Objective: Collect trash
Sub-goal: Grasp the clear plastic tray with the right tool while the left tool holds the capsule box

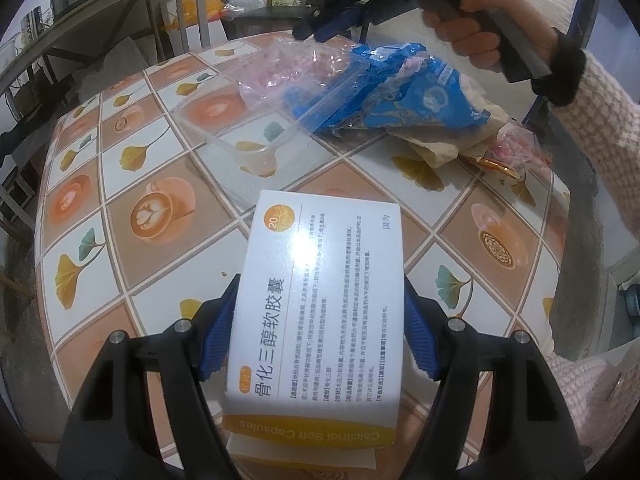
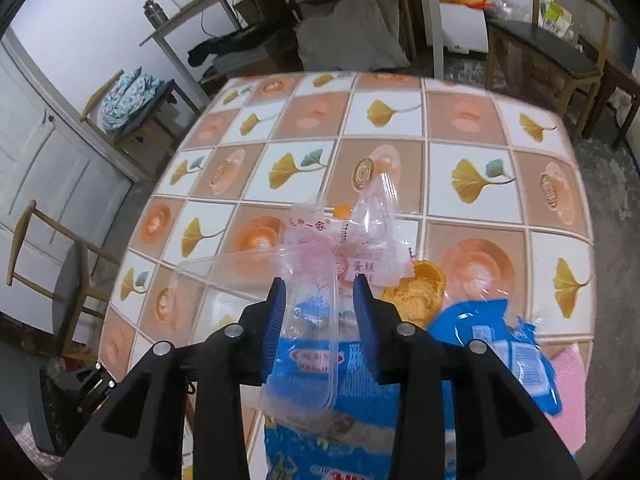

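Observation:
My left gripper [image 1: 316, 300] is shut on a white and yellow medicine box [image 1: 320, 292] and holds it above the tiled table [image 1: 120, 184]. A clear plastic container [image 1: 256, 112] lies on the table with a clear pink-printed wrapper [image 1: 288, 68] and a blue snack bag [image 1: 400, 92] over it. My right gripper [image 1: 316, 32] hovers over this pile, held by a hand. In the right wrist view my right gripper [image 2: 320, 292] is open, its jaws either side of the clear wrapper [image 2: 360, 248] and the container's rim [image 2: 256, 264]. The blue bag [image 2: 360, 380] lies under it.
Brown paper [image 1: 448, 140], an orange foil cup [image 2: 416, 292] and a pink wrapper [image 1: 516, 148] lie beside the bag. Chairs [image 2: 560, 52] and a side table [image 1: 100, 8] stand around the table. A pink cloth [image 2: 568, 384] shows at the right edge.

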`<control>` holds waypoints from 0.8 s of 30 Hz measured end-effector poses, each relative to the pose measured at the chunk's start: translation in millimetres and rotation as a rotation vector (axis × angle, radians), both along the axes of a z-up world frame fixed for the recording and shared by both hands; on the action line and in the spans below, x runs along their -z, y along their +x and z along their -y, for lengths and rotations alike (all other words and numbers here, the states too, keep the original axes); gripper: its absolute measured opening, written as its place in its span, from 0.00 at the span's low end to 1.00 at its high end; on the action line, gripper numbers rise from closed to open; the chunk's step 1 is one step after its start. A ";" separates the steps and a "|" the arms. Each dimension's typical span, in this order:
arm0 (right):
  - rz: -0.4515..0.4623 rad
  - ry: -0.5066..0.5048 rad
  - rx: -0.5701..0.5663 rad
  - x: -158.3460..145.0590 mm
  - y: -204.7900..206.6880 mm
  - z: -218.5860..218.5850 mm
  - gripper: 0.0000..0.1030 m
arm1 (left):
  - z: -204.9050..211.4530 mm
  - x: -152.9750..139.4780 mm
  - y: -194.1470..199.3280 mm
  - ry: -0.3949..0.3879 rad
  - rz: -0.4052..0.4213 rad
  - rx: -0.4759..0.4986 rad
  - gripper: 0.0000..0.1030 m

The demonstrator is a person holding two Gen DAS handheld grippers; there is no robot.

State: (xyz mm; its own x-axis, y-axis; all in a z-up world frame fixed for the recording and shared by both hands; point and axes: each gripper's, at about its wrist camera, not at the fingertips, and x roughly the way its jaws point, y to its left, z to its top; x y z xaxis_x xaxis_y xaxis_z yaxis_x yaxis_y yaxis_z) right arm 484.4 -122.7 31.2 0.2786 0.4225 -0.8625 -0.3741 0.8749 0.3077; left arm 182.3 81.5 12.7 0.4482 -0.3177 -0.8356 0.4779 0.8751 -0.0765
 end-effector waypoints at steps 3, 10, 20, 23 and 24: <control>-0.030 -0.008 0.008 11.5 9.8 -2.4 0.34 | -1.7 1.7 0.9 -0.004 -0.004 -0.002 0.67; -0.063 -0.027 -0.001 27.9 13.5 -8.2 0.29 | -4.4 5.3 3.6 -0.006 -0.011 -0.007 0.67; 0.022 -0.099 -0.017 19.8 -2.0 -20.2 0.04 | -9.8 2.5 4.4 -0.018 -0.001 -0.024 0.67; 0.064 -0.083 -0.014 3.5 -10.5 -17.9 0.04 | -15.5 -2.5 3.1 -0.039 0.010 -0.041 0.67; 0.082 -0.074 -0.014 -4.3 -14.6 -16.6 0.04 | -17.1 -3.8 2.5 -0.046 0.014 -0.046 0.67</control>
State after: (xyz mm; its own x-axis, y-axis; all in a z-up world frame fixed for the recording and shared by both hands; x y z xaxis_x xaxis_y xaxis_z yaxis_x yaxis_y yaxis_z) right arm 469.7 -106.1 35.6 0.3445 0.3631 -0.8657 -0.4076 0.8886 0.2104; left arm 184.8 98.5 16.5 0.4750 -0.3343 -0.8140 0.4386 0.8919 -0.1104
